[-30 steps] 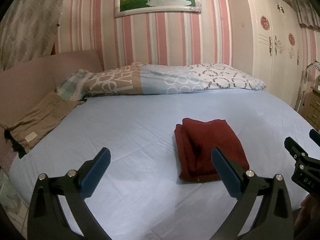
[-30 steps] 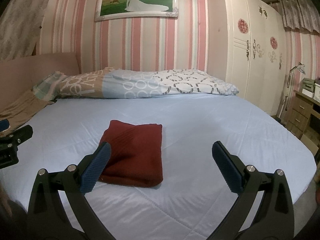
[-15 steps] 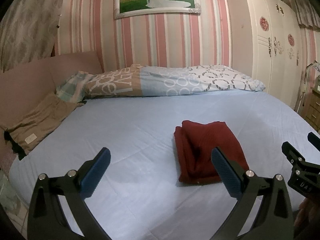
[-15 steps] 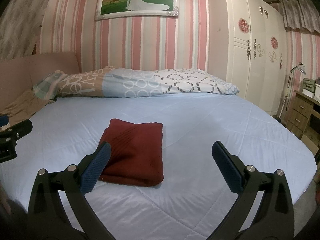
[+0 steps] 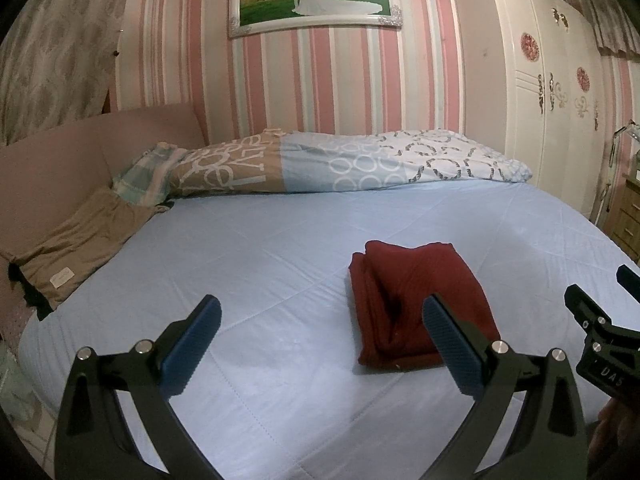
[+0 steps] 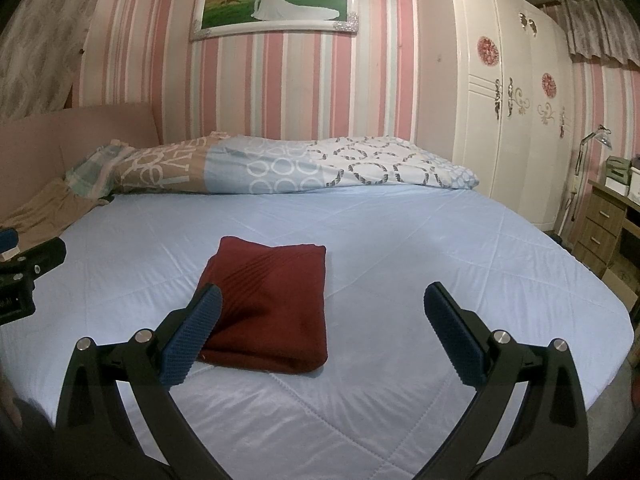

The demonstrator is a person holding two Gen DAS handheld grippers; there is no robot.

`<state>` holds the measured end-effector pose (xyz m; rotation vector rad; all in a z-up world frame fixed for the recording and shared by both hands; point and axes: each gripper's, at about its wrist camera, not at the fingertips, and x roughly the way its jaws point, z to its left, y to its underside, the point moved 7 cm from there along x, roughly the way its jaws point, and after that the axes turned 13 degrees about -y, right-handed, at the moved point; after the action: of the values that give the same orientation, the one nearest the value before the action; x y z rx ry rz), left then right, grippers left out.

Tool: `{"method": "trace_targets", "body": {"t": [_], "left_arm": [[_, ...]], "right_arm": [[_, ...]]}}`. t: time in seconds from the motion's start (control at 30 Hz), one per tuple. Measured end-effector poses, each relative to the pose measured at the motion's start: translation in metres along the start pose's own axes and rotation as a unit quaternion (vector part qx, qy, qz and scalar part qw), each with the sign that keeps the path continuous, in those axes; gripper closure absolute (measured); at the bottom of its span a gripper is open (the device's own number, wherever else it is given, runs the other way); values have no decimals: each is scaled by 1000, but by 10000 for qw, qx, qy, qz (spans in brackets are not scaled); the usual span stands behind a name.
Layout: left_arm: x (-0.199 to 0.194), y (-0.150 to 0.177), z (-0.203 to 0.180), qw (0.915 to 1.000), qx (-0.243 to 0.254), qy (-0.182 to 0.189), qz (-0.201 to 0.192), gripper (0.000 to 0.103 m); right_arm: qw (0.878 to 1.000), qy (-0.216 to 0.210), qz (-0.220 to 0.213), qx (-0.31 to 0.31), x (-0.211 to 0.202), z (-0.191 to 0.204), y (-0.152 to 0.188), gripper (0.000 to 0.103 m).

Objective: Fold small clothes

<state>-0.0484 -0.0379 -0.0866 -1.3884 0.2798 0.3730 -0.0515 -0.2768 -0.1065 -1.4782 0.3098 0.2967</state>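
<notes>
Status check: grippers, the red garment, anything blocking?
Left gripper open, empty. Right gripper open, empty. Red garment folded, flat on the blue bedsheet, untouched. Nothing in the way.

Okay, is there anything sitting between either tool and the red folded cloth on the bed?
Nothing visible. The red folded cloth lies alone on the blue sheet, with only bare sheet ahead of the open left tool and open right tool. The patterned pillow lies far behind it.

dim warm indoor light, soft shadows, sharp centre, heavy fisheye bending and dark vignetted corners
</notes>
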Motion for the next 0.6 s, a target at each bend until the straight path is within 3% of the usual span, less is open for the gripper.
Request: {"method": "trace_targets", "body": {"t": [0.6], "left_arm": [[4, -3, -2, 9999, -41, -95, 4, 2]], "right_arm": [[10000, 6, 36, -10, 3, 0, 3, 3]]}}
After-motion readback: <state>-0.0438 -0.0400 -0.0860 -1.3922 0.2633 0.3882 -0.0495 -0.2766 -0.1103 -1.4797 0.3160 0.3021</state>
